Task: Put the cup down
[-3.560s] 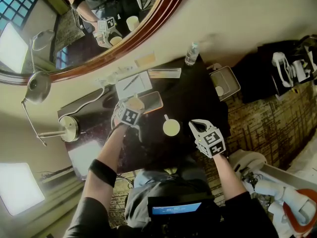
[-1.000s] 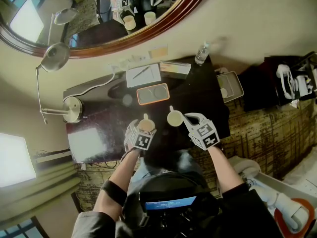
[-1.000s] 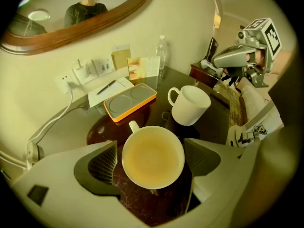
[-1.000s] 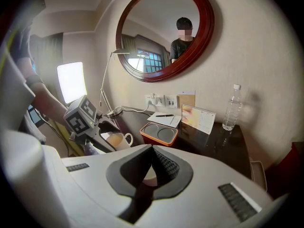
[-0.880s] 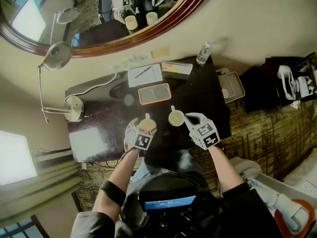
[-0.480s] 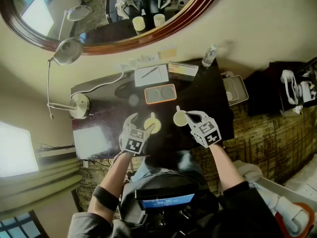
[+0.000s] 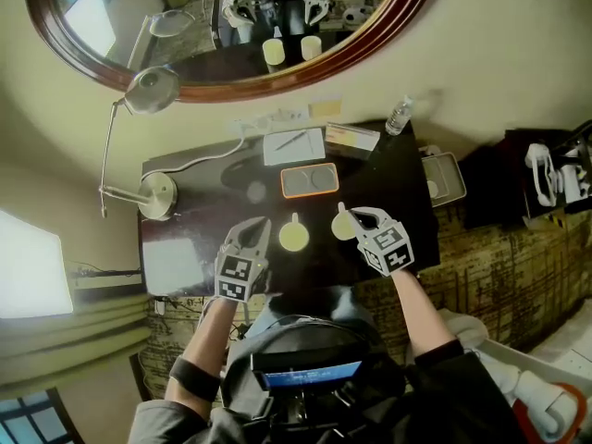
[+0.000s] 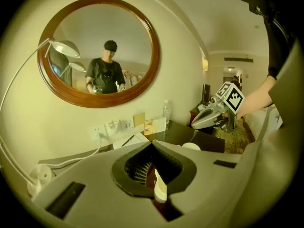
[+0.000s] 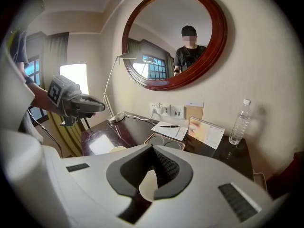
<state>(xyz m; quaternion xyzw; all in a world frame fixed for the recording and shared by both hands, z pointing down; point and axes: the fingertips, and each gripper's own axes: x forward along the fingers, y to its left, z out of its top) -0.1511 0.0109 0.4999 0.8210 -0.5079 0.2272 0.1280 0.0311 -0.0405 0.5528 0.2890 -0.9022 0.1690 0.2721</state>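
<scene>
**Left claw** (image 7: 261, 228): forearm enters from 7 o'clock. The claw is tilted downward, aimed toward 1 o'clock and raised well clear of the bench (image 7: 393, 188). Its jaws have just been closing and now meet with nothing between them. Pale grey shell, dark ribbed pads.

**Right claw** (image 7: 354, 215): forearm enters from 5 o'clock, and the claw is aimed toward 11 o'clock, sloping down. The jaws are together and empty. Their tips hang just above the second cup (image 7: 340, 227); the left gripper view shows a gap between them.

**Cup** (image 7: 294, 237): stands upright and free on the bench, toward its 6 o'clock edge, at 2 o'clock of the left claw and apart from it. It is round, cream and smooth-walled, with a small handle pointing to 12 o'clock. The second cup, a match, stands at its 3 o'clock.

**Bench**: dark, glossy top.

**Tray** (image 7: 310, 181): at 12 o'clock of the cups. Rounded rectangle with an orange rim and two round recesses.

**Mirror** (image 9: 161, 27): oval, in a polished reddish wood frame.
</scene>
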